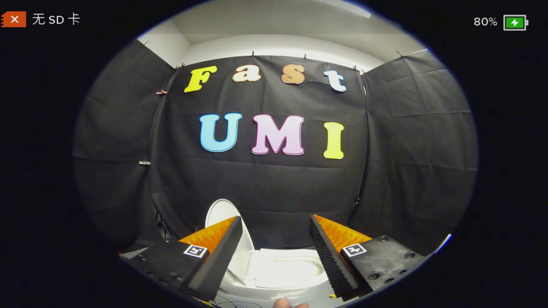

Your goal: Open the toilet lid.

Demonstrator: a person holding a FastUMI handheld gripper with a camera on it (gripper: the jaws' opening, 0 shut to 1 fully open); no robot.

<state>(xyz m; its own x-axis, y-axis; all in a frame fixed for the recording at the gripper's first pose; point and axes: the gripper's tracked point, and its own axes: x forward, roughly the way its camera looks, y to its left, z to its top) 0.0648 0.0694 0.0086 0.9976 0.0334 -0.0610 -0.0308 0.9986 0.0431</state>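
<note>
A white toilet (278, 278) sits low ahead, seen between and below my two fingers. Its lid (220, 214) stands raised, leaning back toward the black cloth wall, partly hidden behind the left finger. The seat ring (287, 267) and the bowl under it are uncovered. My gripper (276, 222) is open, its fingers spread wide with nothing between them, held above the toilet and apart from it.
Black cloth walls (406, 149) close in the booth on three sides, right behind the toilet. Part of a person's hand (284, 303) shows at the bottom, near the toilet's front. Thin cables (233, 303) lie on the floor by the base.
</note>
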